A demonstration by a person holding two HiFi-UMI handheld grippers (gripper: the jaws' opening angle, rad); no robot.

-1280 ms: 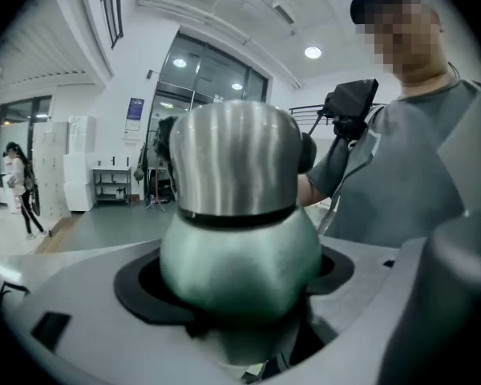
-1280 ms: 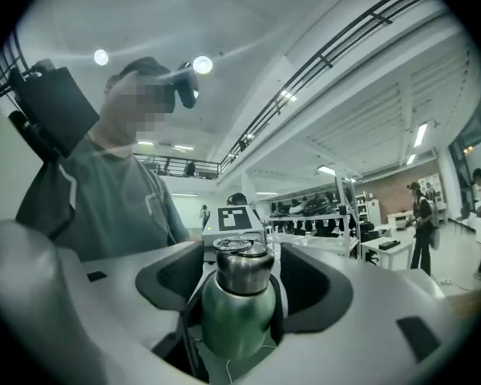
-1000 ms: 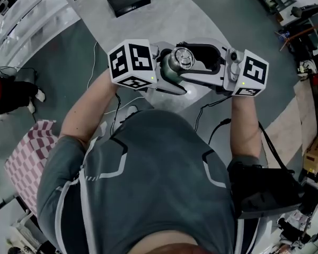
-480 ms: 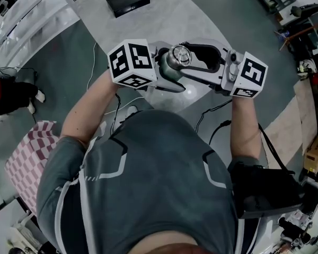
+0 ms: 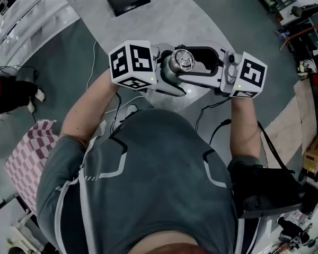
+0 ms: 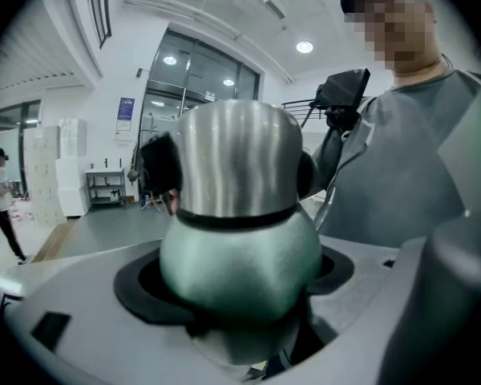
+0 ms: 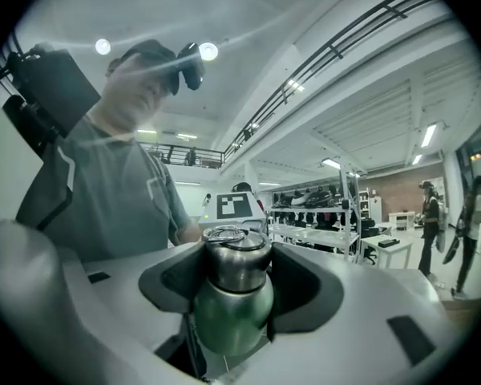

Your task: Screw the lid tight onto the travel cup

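Observation:
The travel cup has a green body (image 5: 168,76) and a steel lid (image 5: 182,61) with a ring on top. I hold it in the air in front of my chest, over the table's near edge. My left gripper (image 5: 167,81) is shut on the green body (image 6: 240,255), which fills the left gripper view below the lid (image 6: 239,159). My right gripper (image 7: 236,273) comes in from the right around the lid (image 7: 236,259). Its jaws are opening, and the dark pads (image 7: 293,283) stand close beside the lid. The green body (image 7: 228,315) hangs below them.
A pale table (image 5: 164,20) lies under the grippers, with a black box (image 5: 128,0) at its far side. Cables (image 5: 122,110) hang off the near edge. A checked cloth (image 5: 29,147) lies on the floor at the left. People (image 7: 429,223) stand in the background.
The cup and both grippers have shifted only slightly. The right gripper's marker cube has turned a little around the lid.

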